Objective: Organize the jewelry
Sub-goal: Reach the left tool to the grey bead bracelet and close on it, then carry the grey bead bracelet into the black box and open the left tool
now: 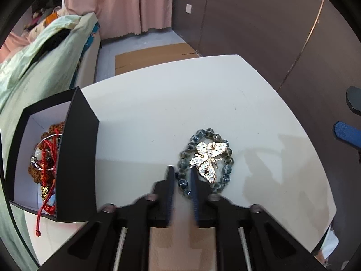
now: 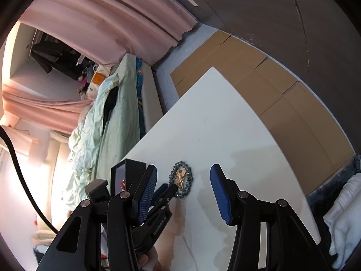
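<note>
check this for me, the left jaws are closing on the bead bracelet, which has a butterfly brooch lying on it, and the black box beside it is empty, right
Not quite: the black box is not empty. The left wrist view shows red cord and beaded jewelry inside it. The rest holds: the left gripper straddles the bead bracelet, with the butterfly brooch lying on it.

Left wrist view set low and close over the white table [image 1: 158,103], facing forward along its fingers, right wrist view higher, farther back, rolled sideways, looking down; both share the bead bracelet [image 1: 204,158] [image 2: 181,180], black box [image 1: 76,158] [image 2: 133,169], tabletop.
</note>
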The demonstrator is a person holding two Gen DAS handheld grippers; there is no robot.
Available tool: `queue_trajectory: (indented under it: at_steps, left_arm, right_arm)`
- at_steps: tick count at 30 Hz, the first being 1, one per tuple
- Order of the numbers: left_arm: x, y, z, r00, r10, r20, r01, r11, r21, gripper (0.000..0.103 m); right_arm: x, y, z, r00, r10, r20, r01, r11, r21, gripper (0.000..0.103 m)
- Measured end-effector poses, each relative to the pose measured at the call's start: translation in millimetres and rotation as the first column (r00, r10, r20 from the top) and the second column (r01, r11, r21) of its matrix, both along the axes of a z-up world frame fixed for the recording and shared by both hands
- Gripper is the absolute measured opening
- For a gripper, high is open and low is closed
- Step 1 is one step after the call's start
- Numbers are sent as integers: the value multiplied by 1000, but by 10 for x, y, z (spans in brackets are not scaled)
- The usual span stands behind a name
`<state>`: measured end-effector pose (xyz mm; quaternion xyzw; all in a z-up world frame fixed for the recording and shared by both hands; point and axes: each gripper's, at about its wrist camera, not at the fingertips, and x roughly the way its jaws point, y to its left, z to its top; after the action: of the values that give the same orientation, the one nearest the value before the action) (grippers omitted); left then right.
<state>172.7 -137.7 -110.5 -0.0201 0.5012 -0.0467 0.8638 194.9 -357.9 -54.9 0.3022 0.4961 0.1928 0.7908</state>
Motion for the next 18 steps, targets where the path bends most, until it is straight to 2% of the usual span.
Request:
queue_trajectory:
  at_steps: [4, 10, 14, 18]
  left_arm:
    - [-14, 57, 37, 1000, 1, 7, 0, 998, -59, 9]
    - [-78, 52, 295, 995, -25, 96, 35, 994, -106, 9]
    - [-149, 30, 466, 984, -69, 166, 93, 986, -141, 9]
    - [-194, 54, 593, 977, -80, 200, 114, 980, -165, 9]
  right_arm:
    - [-5, 31, 13, 1000, 8, 5, -8, 1000, -13, 50]
    - [-37, 18, 20, 1000, -1, 13, 2, 1000, -17, 50]
    - [-56, 12, 22, 1000, -4, 16, 4, 1000, -18, 50]
    - [-57, 22, 21, 1000, 1, 15, 0, 1000, -23, 50]
